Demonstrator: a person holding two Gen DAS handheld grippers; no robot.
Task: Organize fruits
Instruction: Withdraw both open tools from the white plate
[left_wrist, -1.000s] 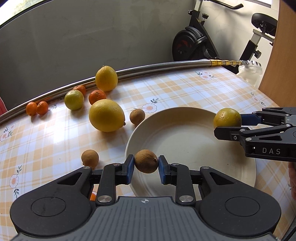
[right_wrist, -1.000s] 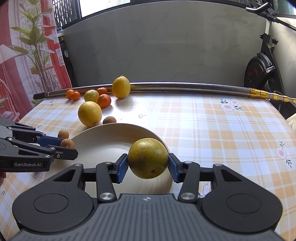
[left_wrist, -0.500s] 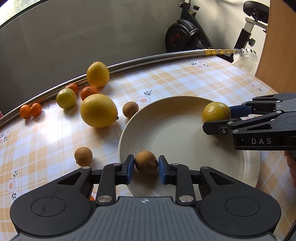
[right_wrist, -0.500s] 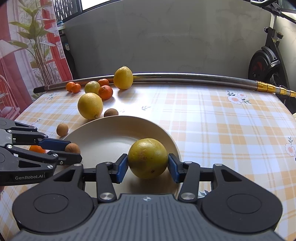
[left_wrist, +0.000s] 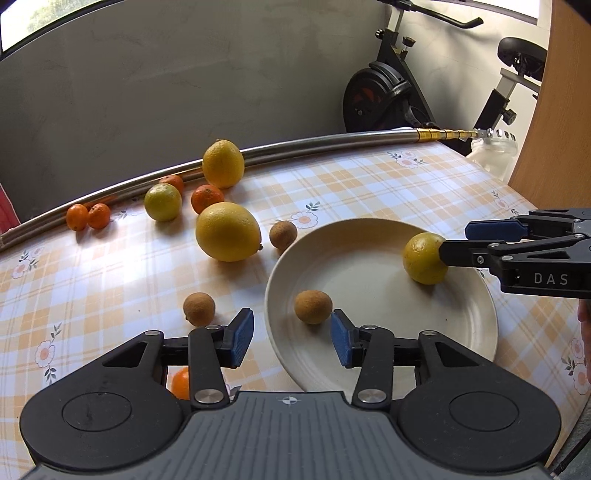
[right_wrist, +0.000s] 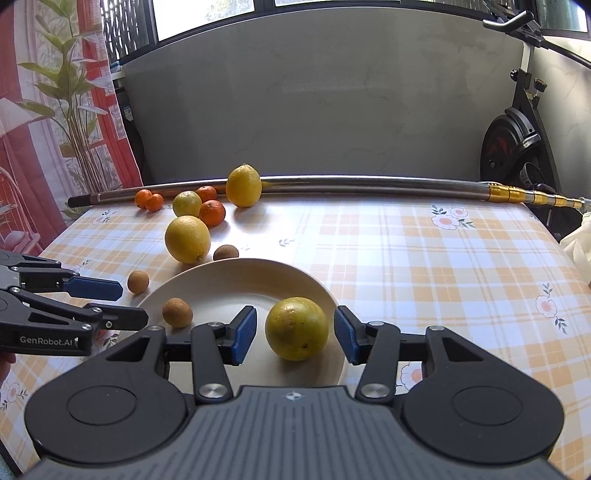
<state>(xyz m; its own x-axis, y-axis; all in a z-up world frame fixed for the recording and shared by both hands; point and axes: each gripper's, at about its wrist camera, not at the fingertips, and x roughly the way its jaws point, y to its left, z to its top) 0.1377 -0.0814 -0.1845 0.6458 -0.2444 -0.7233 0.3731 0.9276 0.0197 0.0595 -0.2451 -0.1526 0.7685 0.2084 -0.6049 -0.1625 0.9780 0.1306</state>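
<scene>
- My left tool (left_wrist: 291, 338) has just been opening; its pads stand apart, and the small brown fruit (left_wrist: 313, 307) sits free on the plate (left_wrist: 369, 236), just ahead of them.
- My right tool (right_wrist: 294, 334) also stands apart: a gap shows on each side of the yellow-green citrus (right_wrist: 296, 328), which rests near the plate's right rim.
- The plate holds only those two; everything else lies on the surface (right_wrist: 424, 258) left of the plate and beyond it.
- I judge the brown fruits light, thin-skinned and easily crushed, so I take them across the middle with a soft squeeze.
- The big yellow citrus (left_wrist: 227, 231), just beyond the plate's left rim, looks heavy, firm and ready to roll; I grip it at its widest part.
- The little oranges (left_wrist: 88, 216) lie farthest from the plate, by the metal pole (left_wrist: 314, 142).
</scene>
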